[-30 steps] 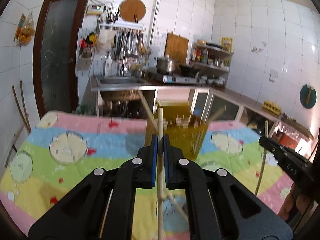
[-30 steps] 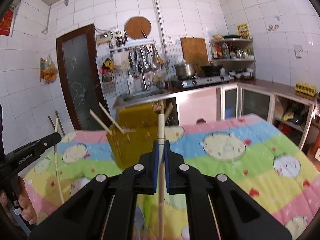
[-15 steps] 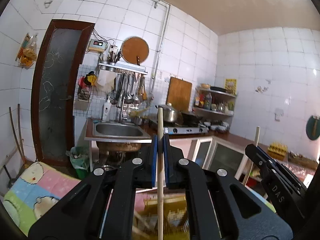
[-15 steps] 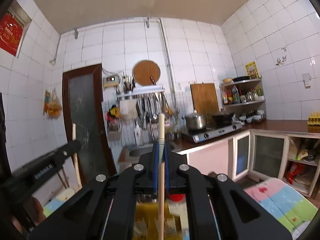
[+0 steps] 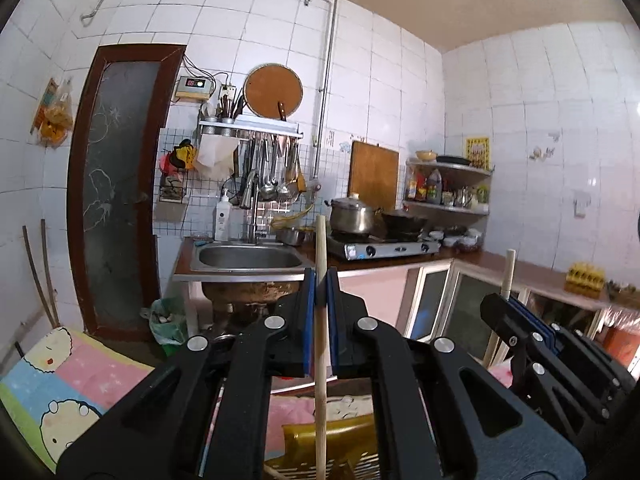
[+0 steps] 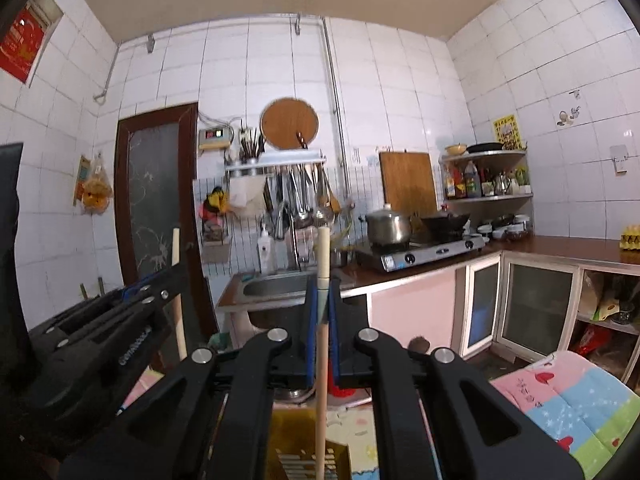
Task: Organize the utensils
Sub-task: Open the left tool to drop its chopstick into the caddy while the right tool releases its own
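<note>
**Two chopsticks held upright above the holder**

The left gripper [image 5: 320,320] is clenched on a wooden chopstick [image 5: 321,360] that stands upright between its blue pads; the right gripper [image 6: 322,332] grips a second chopstick [image 6: 321,360] the same way; each tool shows in the other's view, close beside its partner. Directly below both sits the amber utensil holder [image 5: 332,440], on a cartoon-print cloth [image 5: 60,392]; the lower ends of the sticks point down toward its slotted top, though whether they have entered it cannot be told. By my reading the pair is lifted and lined up, while the drop and release are not yet done. Well beyond lie the sink [image 5: 248,258], a stove with a pot [image 5: 352,216] and a rack of hanging ladles [image 5: 276,172]; nothing stands between sticks and holder except the grippers' own crowding.
</note>
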The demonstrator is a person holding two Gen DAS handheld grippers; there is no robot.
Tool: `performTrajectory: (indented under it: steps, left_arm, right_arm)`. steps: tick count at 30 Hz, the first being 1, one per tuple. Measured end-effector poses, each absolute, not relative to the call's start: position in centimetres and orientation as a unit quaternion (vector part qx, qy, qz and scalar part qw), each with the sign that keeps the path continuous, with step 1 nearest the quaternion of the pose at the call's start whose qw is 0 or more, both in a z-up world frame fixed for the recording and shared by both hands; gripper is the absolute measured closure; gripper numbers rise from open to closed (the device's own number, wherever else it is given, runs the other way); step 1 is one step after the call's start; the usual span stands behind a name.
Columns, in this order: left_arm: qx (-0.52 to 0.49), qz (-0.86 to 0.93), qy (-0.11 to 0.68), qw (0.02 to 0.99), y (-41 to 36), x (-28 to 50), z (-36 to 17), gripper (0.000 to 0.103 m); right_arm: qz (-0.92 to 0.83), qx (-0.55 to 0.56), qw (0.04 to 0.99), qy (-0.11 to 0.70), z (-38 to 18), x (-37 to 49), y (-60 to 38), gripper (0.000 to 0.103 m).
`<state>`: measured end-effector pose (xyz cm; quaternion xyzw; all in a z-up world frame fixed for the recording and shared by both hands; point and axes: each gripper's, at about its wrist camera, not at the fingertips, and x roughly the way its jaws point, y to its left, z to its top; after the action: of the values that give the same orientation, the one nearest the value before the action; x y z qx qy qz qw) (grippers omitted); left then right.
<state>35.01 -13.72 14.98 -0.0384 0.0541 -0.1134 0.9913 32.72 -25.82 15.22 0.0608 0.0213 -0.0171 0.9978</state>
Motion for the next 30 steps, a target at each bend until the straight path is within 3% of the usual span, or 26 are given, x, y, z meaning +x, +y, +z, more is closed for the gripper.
performTrajectory:
  steps: [7,8,9,10,12,15,22,30]
  left_arm:
    - [-0.043,-0.111,0.107,0.987,-12.3,35.7,13.8,0.096]
    - [-0.04,-0.111,0.114,0.986,-12.0,35.6,14.0,0.092]
    - [-0.034,-0.112,0.124,0.985,-11.6,35.1,14.2,0.08]
    - [-0.031,-0.11,0.128,0.985,-11.3,34.8,14.4,0.063]
    - [-0.027,-0.104,0.135,0.985,-10.3,33.4,14.7,0.045]
    - [-0.022,-0.104,0.148,0.983,-8.8,31.1,14.9,0.03]
    - [-0.013,-0.087,0.201,0.976,-5.5,25.9,11.7,0.005]
    - [0.007,-0.088,0.312,0.946,-3.8,23.6,4.2,0.005]
  right_arm:
    - [-0.015,0.047,0.996,0.08,13.8,32.4,-26.4,0.095]
    - [-0.018,0.048,0.994,0.093,14.0,32.1,-26.7,0.081]
    - [-0.02,0.05,0.993,0.101,14.1,31.8,-27.0,0.067]
    - [-0.025,0.057,0.992,0.106,14.3,31.0,-27.5,0.044]
    - [-0.033,0.06,0.992,0.109,14.5,29.8,-28.0,0.043]
    - [-0.038,0.06,0.988,0.137,14.5,27.7,-28.7,0.043]
    - [-0.036,0.066,0.974,0.212,11.3,22.8,-28.8,0.043]
    - [-0.023,0.049,0.95,0.308,4.5,18.7,-26.6,0.043]
